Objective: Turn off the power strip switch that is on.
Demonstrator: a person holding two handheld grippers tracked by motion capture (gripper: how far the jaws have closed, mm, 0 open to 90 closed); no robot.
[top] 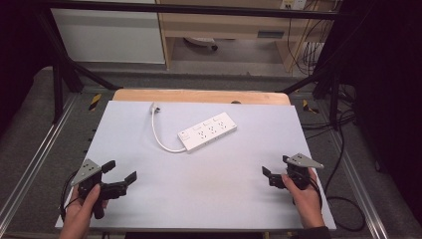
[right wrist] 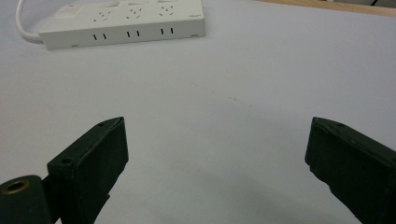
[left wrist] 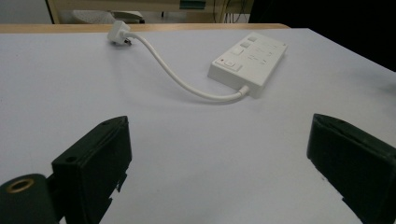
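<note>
White plastic power strip [top: 207, 131], a smooth slab, lies mid-mat on the matte grey table cover [top: 199, 189], its round cord [top: 160, 134] curling to a plug [top: 155, 106]. Left gripper [top: 119, 172] and right gripper [top: 275, 168] gape wide, empty, well apart from it.

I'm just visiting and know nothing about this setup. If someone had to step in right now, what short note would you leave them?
Left gripper: open, holding nothing, at the near left of the white mat.
Right gripper: open, holding nothing, at the near right.
Power strip: lies flat mid-table toward the far side, sockets up; nothing plugged in.
Its cord curves to the far left and ends in the plug, which lies loose on the mat.
Done: nothing visible; neither gripper touches anything.
Left: probably all the handling of strip, cord and plug.
</note>
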